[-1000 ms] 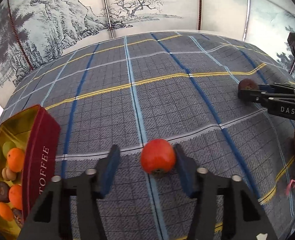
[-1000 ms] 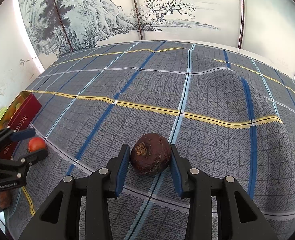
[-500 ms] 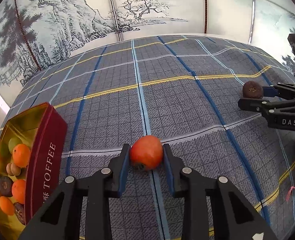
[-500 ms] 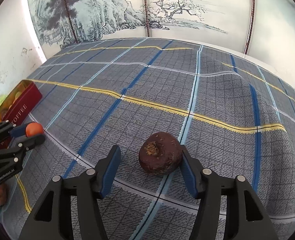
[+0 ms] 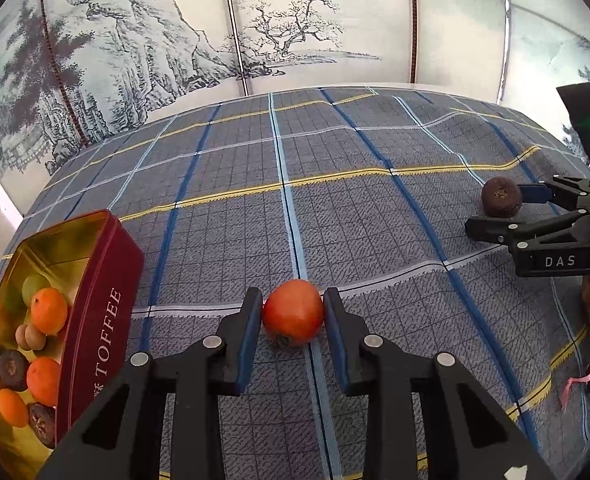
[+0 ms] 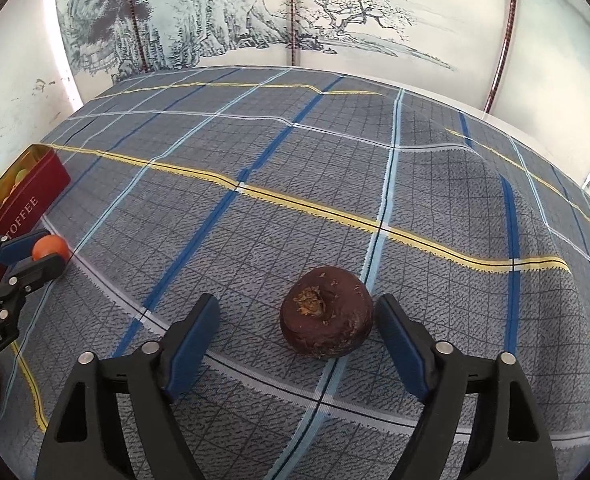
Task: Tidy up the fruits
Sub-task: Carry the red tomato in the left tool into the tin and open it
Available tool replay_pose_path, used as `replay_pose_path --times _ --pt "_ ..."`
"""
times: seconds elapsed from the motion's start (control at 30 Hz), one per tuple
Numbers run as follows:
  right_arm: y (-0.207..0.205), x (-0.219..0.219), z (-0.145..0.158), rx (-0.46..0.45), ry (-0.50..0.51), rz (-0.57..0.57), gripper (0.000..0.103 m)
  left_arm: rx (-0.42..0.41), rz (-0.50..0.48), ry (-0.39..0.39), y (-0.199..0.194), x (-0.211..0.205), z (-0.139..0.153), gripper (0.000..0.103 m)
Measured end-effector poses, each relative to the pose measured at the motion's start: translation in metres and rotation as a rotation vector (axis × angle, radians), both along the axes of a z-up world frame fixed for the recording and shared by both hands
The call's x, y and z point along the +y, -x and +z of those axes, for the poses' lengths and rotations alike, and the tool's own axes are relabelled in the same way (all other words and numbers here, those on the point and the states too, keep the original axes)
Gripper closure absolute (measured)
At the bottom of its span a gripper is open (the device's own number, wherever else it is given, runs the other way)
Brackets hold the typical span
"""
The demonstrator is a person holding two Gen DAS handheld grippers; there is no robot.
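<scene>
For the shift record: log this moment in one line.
left gripper: shut on orange fruit | right gripper: jaws just opened, dark fruit released

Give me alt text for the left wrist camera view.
The left claw is shut on an orange-red fruit on a plaid cloth. A red toffee tin holding fruit sits at left; at right, the right claw stands open around a dark brown fruit.

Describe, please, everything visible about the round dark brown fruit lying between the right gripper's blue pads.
The round dark brown fruit has a dull, wrinkled skin and a tan, crumbly stem scar facing the camera. It rests on the grey checked tablecloth, between the right gripper, whose jaws have just been opening; neither pad presses it.
</scene>
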State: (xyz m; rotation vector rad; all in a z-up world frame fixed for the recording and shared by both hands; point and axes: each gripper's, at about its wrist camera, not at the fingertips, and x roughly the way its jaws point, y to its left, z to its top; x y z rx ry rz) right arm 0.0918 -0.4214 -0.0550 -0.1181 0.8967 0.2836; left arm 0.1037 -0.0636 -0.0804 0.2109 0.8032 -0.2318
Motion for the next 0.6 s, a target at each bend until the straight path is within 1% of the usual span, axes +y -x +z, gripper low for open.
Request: replay_pose_path --times 0.03,0.1,0.13,0.17,0.23,0.3,0.37,0.43,0.47,0.5,0.53,0.57,0.6 --pt "-0.004 0.024 -0.009 0.002 0.001 -0.005 0.016 -0.001 0.002 0.002 0.0 0.0 0.0 0.075" --pt "-0.005 0.018 -0.012 0.005 0.003 -0.013 0.013 -0.004 0.002 0.005 0.0 0.001 0.001 0.075" --pt "-0.002 0.002 -0.01 0.006 0.004 -0.015 0.013 -0.006 0.003 0.007 0.0 0.001 0.001 0.075" --pt "-0.003 0.005 -0.009 0.007 0.005 -0.017 0.012 -0.007 0.003 0.008 0.0 0.002 0.002 0.075" --pt "-0.02 0.077 -0.012 0.007 0.005 -0.015 0.012 -0.009 0.005 0.012 0.001 0.003 0.002 0.075" --pt "-0.02 0.085 -0.014 0.007 0.003 -0.013 0.012 -0.012 0.005 0.015 0.001 0.004 0.003 0.075" --pt "-0.033 0.134 -0.017 0.006 0.004 -0.014 0.013 -0.012 0.006 0.016 0.001 0.004 0.003 0.075" --pt "-0.039 0.159 -0.019 0.002 0.004 -0.02 0.017 -0.014 0.009 0.019 0.001 0.005 0.004 0.075" --pt "-0.043 0.17 -0.019 -0.002 0.0 -0.03 0.023 -0.016 0.01 0.021 0.001 0.005 0.005 0.075" --pt "-0.048 0.185 -0.02 -0.008 -0.005 -0.045 0.032 -0.017 0.011 0.022 0.001 0.006 0.005 0.075" --pt "-0.054 0.212 -0.022 -0.011 -0.01 -0.06 0.036 -0.018 0.011 0.025 0.001 0.006 0.005 0.075" --pt "-0.055 0.217 -0.021 -0.014 -0.019 -0.075 0.043 -0.019 0.012 0.026 0.002 0.006 0.006 0.075" --pt "-0.055 0.213 -0.021 -0.015 -0.03 -0.082 0.046 -0.019 0.011 0.027 0.003 0.007 0.006 0.075"
